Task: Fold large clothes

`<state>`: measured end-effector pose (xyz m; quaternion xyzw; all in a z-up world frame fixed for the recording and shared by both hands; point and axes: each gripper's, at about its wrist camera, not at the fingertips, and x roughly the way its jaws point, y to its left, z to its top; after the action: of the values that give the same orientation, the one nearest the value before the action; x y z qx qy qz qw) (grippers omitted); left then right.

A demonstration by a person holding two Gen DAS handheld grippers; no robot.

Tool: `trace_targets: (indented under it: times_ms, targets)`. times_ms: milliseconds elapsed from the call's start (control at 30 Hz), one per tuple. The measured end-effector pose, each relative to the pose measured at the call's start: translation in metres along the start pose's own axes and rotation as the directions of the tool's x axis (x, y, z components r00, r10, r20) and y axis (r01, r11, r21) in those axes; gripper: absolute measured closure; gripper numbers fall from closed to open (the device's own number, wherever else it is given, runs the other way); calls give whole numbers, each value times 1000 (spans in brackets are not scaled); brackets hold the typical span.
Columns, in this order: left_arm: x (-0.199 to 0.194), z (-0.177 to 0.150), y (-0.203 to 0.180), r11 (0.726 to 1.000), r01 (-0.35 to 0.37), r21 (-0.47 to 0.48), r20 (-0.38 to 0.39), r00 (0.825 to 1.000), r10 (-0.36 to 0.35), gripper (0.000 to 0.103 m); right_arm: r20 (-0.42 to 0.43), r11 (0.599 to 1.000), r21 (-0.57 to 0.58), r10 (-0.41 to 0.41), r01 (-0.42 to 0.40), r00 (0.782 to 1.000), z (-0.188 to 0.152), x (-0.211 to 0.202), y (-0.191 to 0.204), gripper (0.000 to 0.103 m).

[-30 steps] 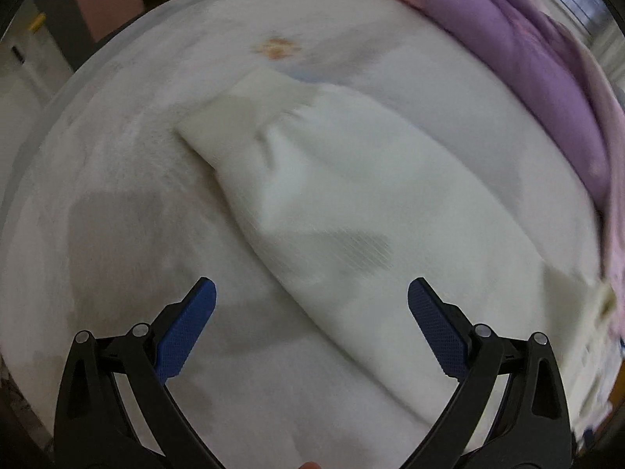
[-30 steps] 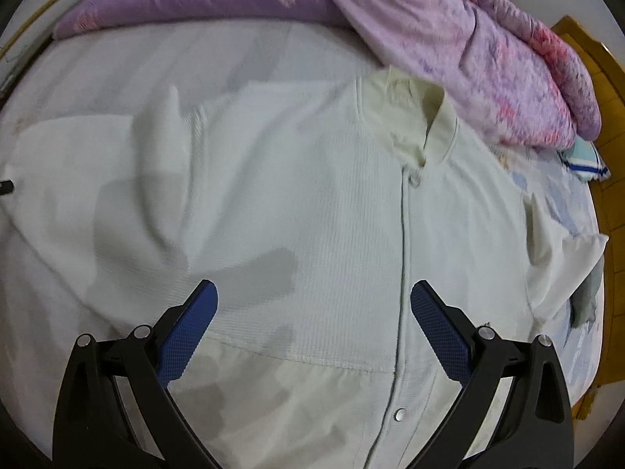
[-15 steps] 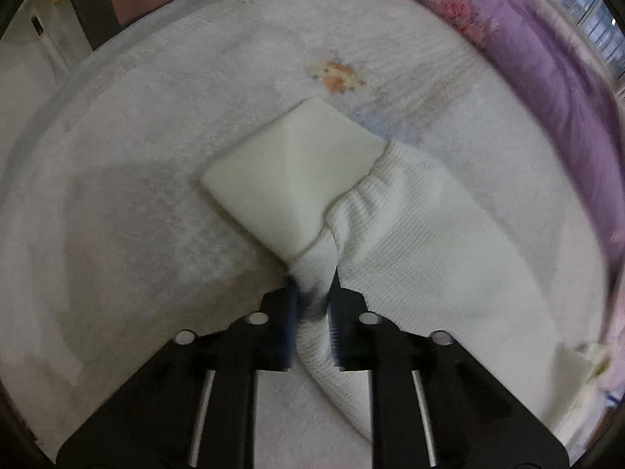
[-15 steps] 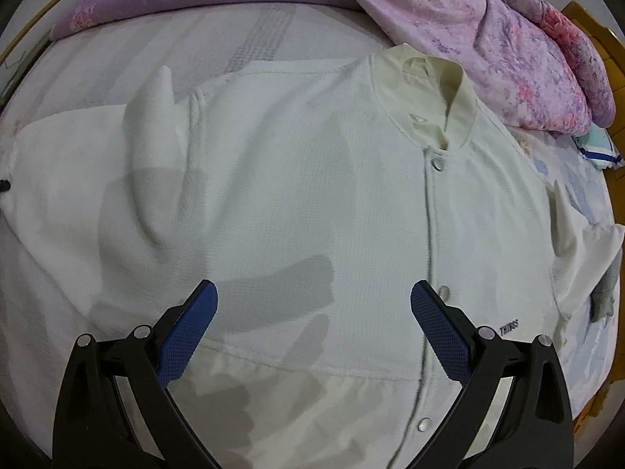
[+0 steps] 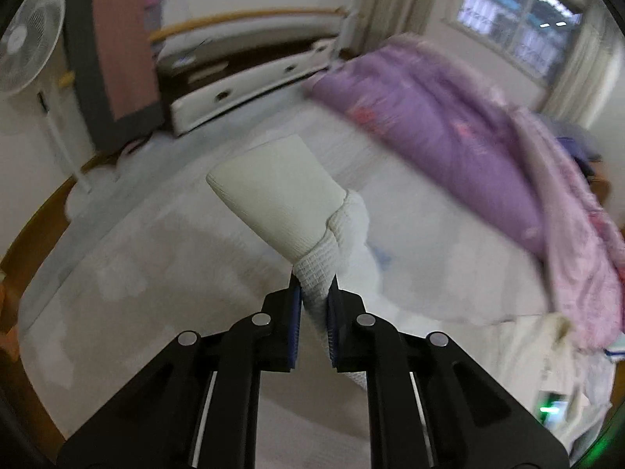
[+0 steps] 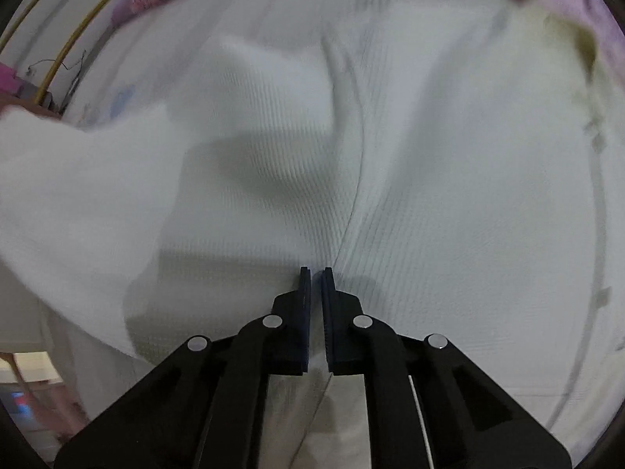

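A large cream-white jacket lies on the bed. My left gripper (image 5: 314, 287) is shut on its sleeve (image 5: 332, 250) just behind the ribbed cuff (image 5: 273, 195) and holds it lifted above the bed. In the right wrist view the jacket's body (image 6: 449, 195) fills the frame. My right gripper (image 6: 316, 275) is shut on the jacket's fabric near a seam (image 6: 351, 211), low on the body. The lifted sleeve (image 6: 78, 195) shows at the left, blurred. The collar (image 6: 574, 35) is at the top right.
A purple quilt (image 5: 449, 125) is piled along the far side of the white bed sheet (image 5: 136, 273). A fan (image 5: 27, 43), a dark panel (image 5: 113, 51) and a white drawer unit (image 5: 250, 90) stand beyond the bed's edge. A window (image 5: 519, 11) is at the back.
My left gripper has lifted the gripped sleeve off the bed and tilted up toward the room. My right gripper has gone from open to shut, close down on the jacket's body.
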<state>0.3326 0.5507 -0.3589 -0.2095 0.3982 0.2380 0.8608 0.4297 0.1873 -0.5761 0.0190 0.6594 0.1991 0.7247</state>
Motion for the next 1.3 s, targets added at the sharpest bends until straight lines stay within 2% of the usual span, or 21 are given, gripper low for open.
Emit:
trace_targets:
  times_ms: [100,167,233,333,400,500,567,600,767,833,933,1033,1100,1133,1200,1233,1300]
  targets:
    - [-42,-1,-57,996,33,89,76,996,-40,92,-25,998,10,55,-55,998,7,5,-8,102]
    - [-59,-3,-96,990,63,125,100,992,-75,92,-43,992,12,128,-128,991,14,-6,-17,102]
    - [-80,-11,-141,982,105,159,108,987,-123,92,2,981,25,190,-190,982,11,-35,-39,99]
    - [-99,-34,-214,961,161,226,116,975,-190,92,58,977,58,204,-207,977,1,-76,-90,98]
    - [-102,-51,-262,944,200,261,99,968,-232,92,87,978,88,181,-189,980,-12,-105,-140,98]
    - [-102,-91,-341,917,267,295,37,956,-290,92,125,986,114,106,-120,987,-30,-146,-212,95]
    - [-97,-125,-393,896,282,342,15,952,-305,92,152,986,144,64,-86,986,-48,-169,-255,95]
    - [-91,-145,-424,883,303,359,-21,948,-316,92,166,984,163,44,-72,985,-58,-180,-277,95]
    - [-61,-239,-522,832,346,433,-140,938,-317,92,208,956,294,-74,10,975,-98,-231,-403,95]
    - [-46,-272,-553,817,353,455,-191,935,-298,92,217,931,363,-121,35,969,-115,-246,-452,95]
    - [-25,-323,-591,791,343,507,-240,937,-253,92,211,896,440,-166,58,963,-136,-260,-498,95]
    - [-3,-364,-611,783,335,524,-309,932,-192,92,218,871,487,-193,65,957,-157,-273,-535,95]
    - [8,-384,-618,789,332,518,-355,922,-155,92,222,855,515,-201,61,954,-165,-280,-553,95]
    - [11,-391,-620,790,321,522,-357,924,-140,91,229,838,542,-214,58,950,-168,-284,-566,95]
    - [18,-403,-625,781,322,535,-386,915,-113,91,244,798,601,-233,42,941,-172,-292,-590,95]
    - [23,-408,-628,777,328,537,-419,903,-92,86,256,780,625,-238,28,937,-173,-298,-599,95]
    - [23,-409,-627,776,348,526,-445,890,-97,58,279,753,658,-247,3,928,-168,-305,-618,93]
